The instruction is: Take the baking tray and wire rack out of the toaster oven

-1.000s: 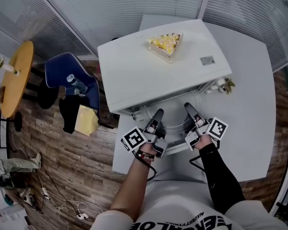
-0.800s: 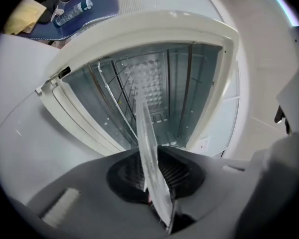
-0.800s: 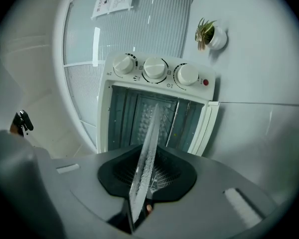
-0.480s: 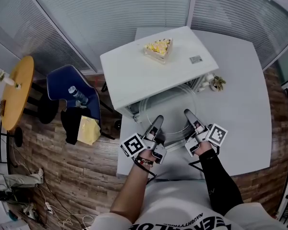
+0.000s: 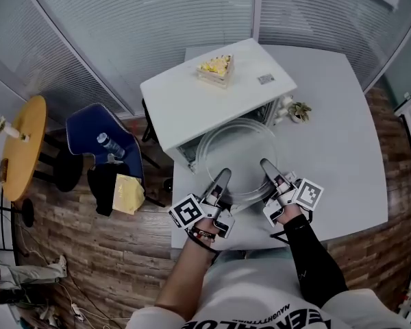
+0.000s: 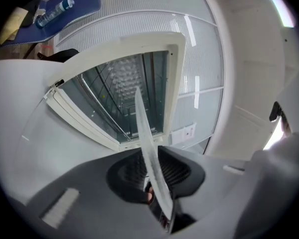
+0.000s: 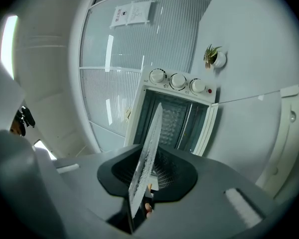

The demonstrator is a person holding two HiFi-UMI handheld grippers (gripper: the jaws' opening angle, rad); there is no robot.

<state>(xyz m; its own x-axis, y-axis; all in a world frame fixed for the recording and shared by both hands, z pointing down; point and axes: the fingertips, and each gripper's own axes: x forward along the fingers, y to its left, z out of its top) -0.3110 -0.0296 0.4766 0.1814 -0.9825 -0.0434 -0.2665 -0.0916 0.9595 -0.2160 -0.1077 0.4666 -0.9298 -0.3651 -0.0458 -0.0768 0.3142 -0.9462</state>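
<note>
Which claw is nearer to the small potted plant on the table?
Right. The right claw grips the clear tray on the side toward the plant; the left claw grips its opposite edge, farther away.

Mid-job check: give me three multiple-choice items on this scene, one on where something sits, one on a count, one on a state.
1. Where is the cake slice?
A. On top of the toaster oven
B. On the floor
C. Inside the oven

2. How many knobs are on the oven's front?
A. Two
B. Three
C. Five

3. How is the round clear tray held?
A. By one gripper alone
B. By the left gripper and the right gripper, each clamped on its rim
C. By neither; it rests inside the oven

Answers:
1 A: the head view shows it on the oven's white top.
2 B: the right gripper view shows three in a row.
3 B: each gripper view shows its jaws shut on the rim.
</note>
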